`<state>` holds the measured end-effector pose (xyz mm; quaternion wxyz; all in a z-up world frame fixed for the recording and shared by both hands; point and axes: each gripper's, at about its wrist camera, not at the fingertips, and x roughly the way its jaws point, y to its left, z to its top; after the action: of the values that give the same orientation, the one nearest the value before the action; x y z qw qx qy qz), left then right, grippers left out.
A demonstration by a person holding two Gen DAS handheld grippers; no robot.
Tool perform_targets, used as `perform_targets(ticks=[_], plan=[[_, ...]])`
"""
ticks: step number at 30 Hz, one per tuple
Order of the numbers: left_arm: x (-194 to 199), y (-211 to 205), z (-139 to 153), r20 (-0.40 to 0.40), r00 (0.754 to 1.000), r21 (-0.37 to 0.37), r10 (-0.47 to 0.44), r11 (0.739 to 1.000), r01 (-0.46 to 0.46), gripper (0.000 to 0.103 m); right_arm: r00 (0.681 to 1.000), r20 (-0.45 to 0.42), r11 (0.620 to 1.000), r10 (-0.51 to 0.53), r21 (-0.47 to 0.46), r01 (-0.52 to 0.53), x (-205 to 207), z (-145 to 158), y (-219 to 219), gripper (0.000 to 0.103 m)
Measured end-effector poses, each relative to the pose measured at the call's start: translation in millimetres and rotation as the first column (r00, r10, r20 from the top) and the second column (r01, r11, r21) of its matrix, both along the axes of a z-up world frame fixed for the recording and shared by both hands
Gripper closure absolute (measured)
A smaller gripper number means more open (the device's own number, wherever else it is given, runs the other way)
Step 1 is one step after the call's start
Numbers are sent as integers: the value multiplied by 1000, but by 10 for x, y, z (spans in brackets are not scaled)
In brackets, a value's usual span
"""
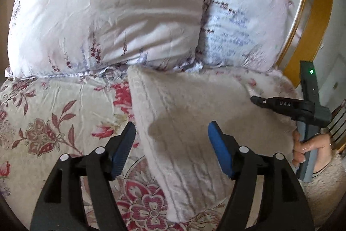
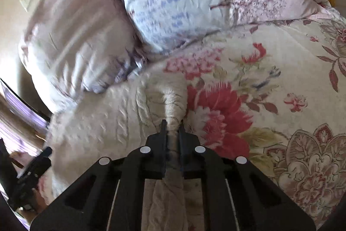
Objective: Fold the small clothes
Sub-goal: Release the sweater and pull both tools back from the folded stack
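Sweater (image 1: 194, 105): soft, floppy cable-knit, light, thick. Right gripper (image 2: 172, 122) pinches bunched edge at 12 o'clock; left gripper (image 1: 172, 140) open above. Grab hem/corners.

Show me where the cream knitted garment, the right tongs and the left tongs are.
cream knitted garment (image 1: 190, 101), left wrist view, flat middle.
right tongs (image 2: 172, 122), right wrist view, between tips pinching fabric.
left tongs (image 1: 172, 133), left wrist view, between open tips.

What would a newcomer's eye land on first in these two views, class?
The cream cable-knit sweater sprawled across the red-flowered bedspread, below two pale pillows. Next, the right gripper clamped on a bunched fold of it, while the left gripper hovers wide open over the knit.
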<state>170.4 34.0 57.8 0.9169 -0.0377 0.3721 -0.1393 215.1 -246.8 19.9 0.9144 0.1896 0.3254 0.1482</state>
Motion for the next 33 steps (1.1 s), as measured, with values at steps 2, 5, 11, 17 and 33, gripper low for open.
perform_targets(ticks=[2, 5, 11, 17, 33], plan=[[-18, 30, -27, -9, 1000, 14, 16, 1000, -16, 33, 1000, 25, 999, 2, -38, -1, -86, 70, 17, 89], [-90, 82, -31, -7, 1000, 22, 28, 999, -28, 32, 994, 110, 997, 12, -74, -4, -353, 222, 32, 75], [-176, 85, -83, -23, 999, 47, 30, 998, -29, 28, 965, 206, 977, 159, -173, -124, -809, 316, 316, 69], [-127, 10, -310, -68, 997, 66, 40, 997, -36, 20, 982, 136, 922, 131, -382, -69, -730, -29, 645, 59], [-726, 276, -293, -48, 993, -2, 105, 994, -105, 2, 954, 299, 955, -15, -280, 103, -1529, 60, 330, 3]])
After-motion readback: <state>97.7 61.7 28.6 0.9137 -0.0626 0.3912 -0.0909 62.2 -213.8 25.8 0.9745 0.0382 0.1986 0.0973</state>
